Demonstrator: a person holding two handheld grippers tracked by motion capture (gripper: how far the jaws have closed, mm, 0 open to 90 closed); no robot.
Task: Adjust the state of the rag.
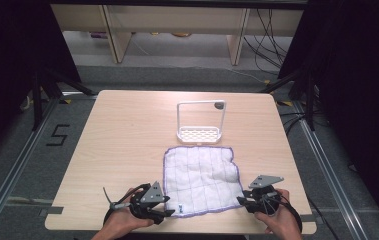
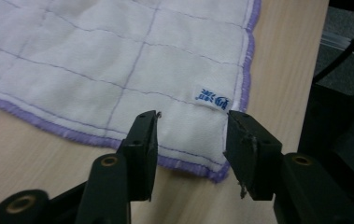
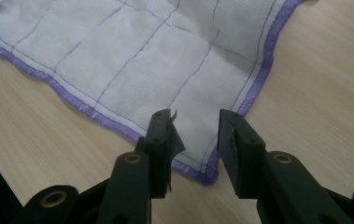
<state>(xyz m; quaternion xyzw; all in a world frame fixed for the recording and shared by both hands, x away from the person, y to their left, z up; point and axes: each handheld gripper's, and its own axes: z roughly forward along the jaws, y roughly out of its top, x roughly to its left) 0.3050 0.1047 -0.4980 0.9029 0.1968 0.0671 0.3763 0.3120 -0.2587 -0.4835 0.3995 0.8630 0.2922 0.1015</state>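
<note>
Your left gripper (image 1: 163, 206) has its jaws apart, one on either side of the cloth's (image 1: 202, 177) near left corner, with nothing pinched; in the left gripper view (image 2: 191, 135) that corner, with its small blue-printed label (image 2: 213, 98), lies flat on the wood in the gap between the jaws. Your right gripper (image 1: 243, 201) stands the same way at the near right corner: jaws apart, the purple-hemmed corner lying between them in the right gripper view (image 3: 194, 133), and the pads not pressing on it.

The cloth is a white quilted square with a purple edge, spread flat on the table (image 1: 127, 145) in its near half, a little right of centre. It has no marked long axis; its sides run roughly square to the table's edges, and its far right corner is folded or rumpled inward. Just beyond its far edge, apart from it, stands a white rack (image 1: 200, 125) with a tall frame.

Your hands come in from the bottom edge, the left hand (image 1: 122, 225) and the right hand (image 1: 277, 222) well apart, each wrapped around its gripper. Both grippers are held low and close to level, angled inward toward the cloth's two near corners.
</note>
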